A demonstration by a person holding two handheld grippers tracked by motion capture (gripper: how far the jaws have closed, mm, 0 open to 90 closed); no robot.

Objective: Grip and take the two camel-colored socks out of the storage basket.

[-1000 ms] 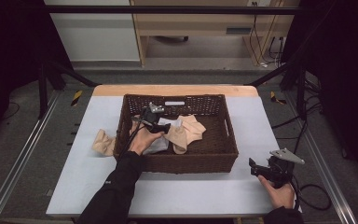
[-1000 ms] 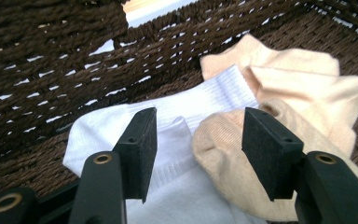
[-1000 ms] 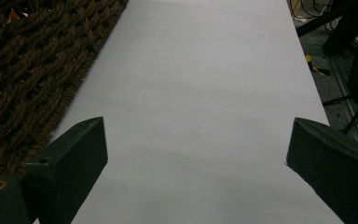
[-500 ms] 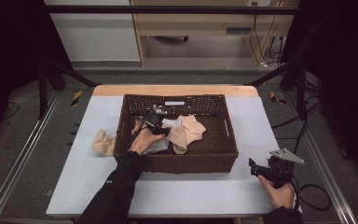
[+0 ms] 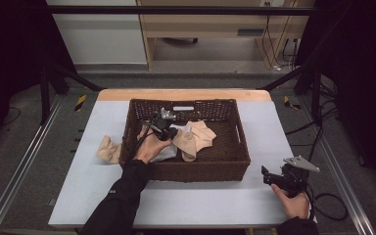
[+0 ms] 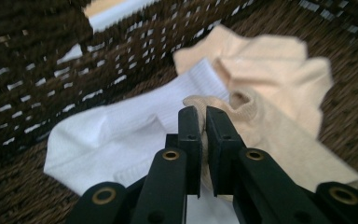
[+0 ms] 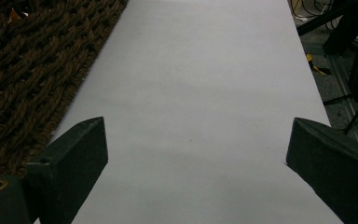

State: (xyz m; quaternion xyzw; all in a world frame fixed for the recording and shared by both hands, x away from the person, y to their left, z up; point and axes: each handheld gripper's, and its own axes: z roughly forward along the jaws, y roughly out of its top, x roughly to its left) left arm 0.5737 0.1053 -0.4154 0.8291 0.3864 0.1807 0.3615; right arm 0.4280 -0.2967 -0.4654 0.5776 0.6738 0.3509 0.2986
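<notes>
On the table [image 5: 186, 205] the wicker basket [image 5: 225, 164] holds a white sock [image 6: 116, 135] and a beige sock [image 6: 279, 140]; another beige sock [image 5: 108, 151] lies outside its left wall. My left gripper [image 6: 203, 122] is clamped on the beige sock's cuff; my right gripper [image 7: 196, 154] rests parted near the basket's corner. I judge the pinch thin: lifting could drop it or drag the white sock along.

Dk brown woven basket [image 5: 235, 161]; white ribbed sock [image 6: 116, 135], beige socks [image 6: 270, 79]; black tongs [image 6: 199, 126].
</notes>
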